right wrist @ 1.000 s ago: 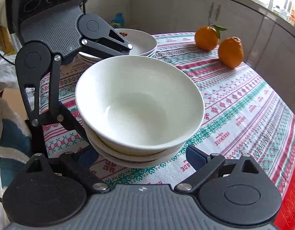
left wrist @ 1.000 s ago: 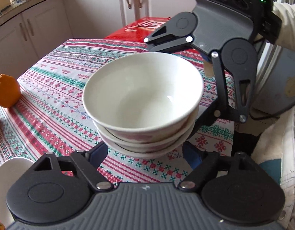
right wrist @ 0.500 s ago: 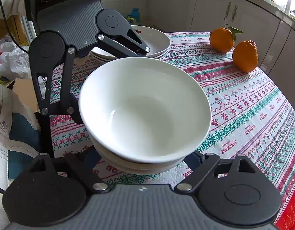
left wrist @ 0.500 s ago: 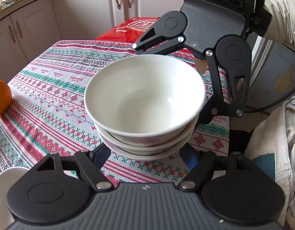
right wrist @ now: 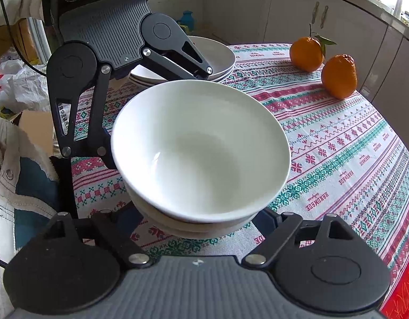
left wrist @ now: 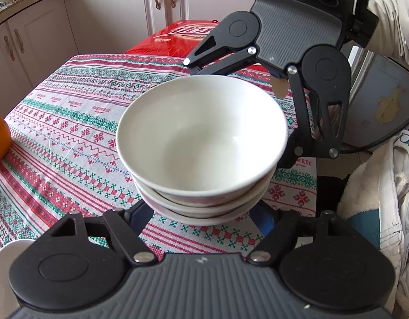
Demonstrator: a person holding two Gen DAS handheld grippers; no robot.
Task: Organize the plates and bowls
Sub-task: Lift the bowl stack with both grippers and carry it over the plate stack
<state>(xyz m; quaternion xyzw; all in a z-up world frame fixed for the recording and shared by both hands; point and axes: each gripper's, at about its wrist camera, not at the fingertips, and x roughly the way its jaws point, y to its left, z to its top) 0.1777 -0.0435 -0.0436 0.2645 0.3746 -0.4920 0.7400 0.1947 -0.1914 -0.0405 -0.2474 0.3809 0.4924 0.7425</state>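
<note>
White cupboards (left wrist: 111,13) stand at the top of both views, behind a table with a tablecloth (left wrist: 71,133) in red, green and white stripes. The word HANDMADE is sewn into the cloth many times. A stack of bowls (left wrist: 201,143) sits on the cloth in the middle of both views. The bowls are white and the top one has nothing in it. The left gripper (left wrist: 200,218) reaches in from the bottom of the left view. Its blue pads (left wrist: 139,216) hug the bottom of the stack, one on each side, so it is clamped on the bowls. The right gripper (right wrist: 196,220) comes from the other side, at the bottom of the right view. Its jaws are closing with the stack between them. Its pads are partly hidden under the bowls, so I cannot tell if they press yet. One arm of the left gripper has small writing on it, too tiny to read. A pile of white plates (right wrist: 220,58) sits behind the bowls in the right view. Two oranges (right wrist: 306,53) lie close together at the upper right. A red box (left wrist: 178,37) with white writing too blurry to read sits past the far end of the table in the left view. A pale sleeve (left wrist: 390,26) shows at the upper right there.
</note>
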